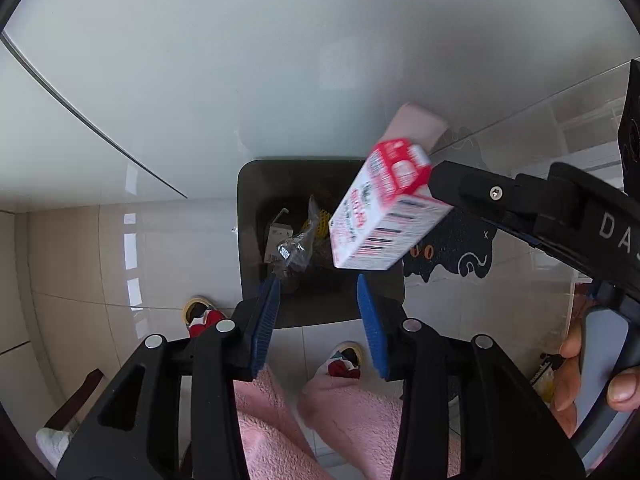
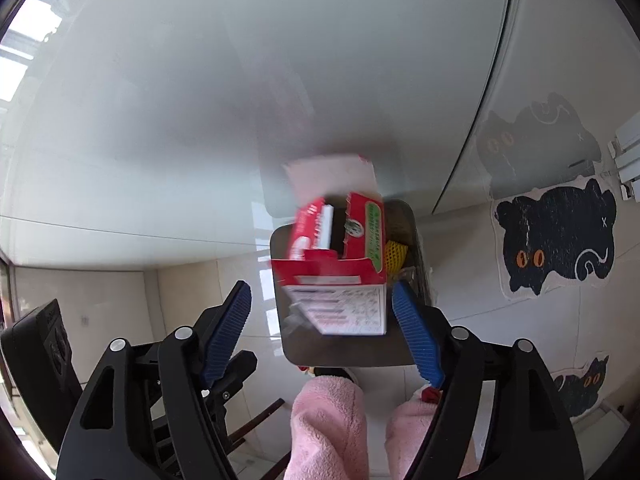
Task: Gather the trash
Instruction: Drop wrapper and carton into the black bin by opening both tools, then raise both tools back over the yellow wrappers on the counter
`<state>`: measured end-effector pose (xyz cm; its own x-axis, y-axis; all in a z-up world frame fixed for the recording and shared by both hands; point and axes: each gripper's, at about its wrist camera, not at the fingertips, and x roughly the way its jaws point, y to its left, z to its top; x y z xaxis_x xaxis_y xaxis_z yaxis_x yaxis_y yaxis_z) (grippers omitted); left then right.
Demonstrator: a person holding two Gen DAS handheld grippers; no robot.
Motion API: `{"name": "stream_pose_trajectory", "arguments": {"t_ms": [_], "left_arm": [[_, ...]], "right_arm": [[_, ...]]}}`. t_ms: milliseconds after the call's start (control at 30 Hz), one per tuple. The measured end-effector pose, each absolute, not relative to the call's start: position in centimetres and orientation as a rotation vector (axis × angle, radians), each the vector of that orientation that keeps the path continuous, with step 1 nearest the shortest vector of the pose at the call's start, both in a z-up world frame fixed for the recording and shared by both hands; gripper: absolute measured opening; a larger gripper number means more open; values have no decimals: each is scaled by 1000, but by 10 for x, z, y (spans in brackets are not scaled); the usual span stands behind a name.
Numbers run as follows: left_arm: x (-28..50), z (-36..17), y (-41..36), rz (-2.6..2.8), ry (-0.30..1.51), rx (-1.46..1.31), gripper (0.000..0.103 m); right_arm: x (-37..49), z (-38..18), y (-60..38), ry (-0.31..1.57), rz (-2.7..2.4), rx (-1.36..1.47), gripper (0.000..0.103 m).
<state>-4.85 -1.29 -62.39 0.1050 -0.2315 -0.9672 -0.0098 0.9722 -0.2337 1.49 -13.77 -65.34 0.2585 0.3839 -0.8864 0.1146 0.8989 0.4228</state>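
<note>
Both tongs gape, left gripper and right gripper above bin; carton dropping in. Next I fetch more trash.

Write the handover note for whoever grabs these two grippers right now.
Left gripper: open, above the dark bin. A clear wrapper lies just past its left fingertip, over the bin; I cannot tell if they touch.
Right gripper: open. The red-and-white carton is between its jaws, blurred, over the bin, with the left pad clear of it.
Done: the bin holds yellow netting and other scraps.
Left: check that the carton and wrapper end up inside, then look for more trash.
</note>
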Motion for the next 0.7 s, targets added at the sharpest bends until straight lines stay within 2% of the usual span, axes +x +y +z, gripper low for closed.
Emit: {"name": "stream_pose_trajectory", "arguments": {"t_ms": [233,367,467,567,633,700], "left_arm": [[-54,-600,-9,-157,1440,-209,40],[-61,-553,-2,-146,1370,-203,49],[-64,-505,4,-148,1293,-199,53],[-65,-450,11,-139,1186,-198,66],[-63,-412,15,-136,1108,-209,82],[-58,-377,18,-137,1042,-217,86]], "right_arm": [[10,-628,-149,1277,189,466,75],[-9,-585,-160,1197,209,430,75],[-28,-531,-171,1090,241,400,75],[-47,-466,-182,929,272,353,77],[-57,-427,-190,816,272,326,82],[-60,-394,-197,722,257,298,88]]}}
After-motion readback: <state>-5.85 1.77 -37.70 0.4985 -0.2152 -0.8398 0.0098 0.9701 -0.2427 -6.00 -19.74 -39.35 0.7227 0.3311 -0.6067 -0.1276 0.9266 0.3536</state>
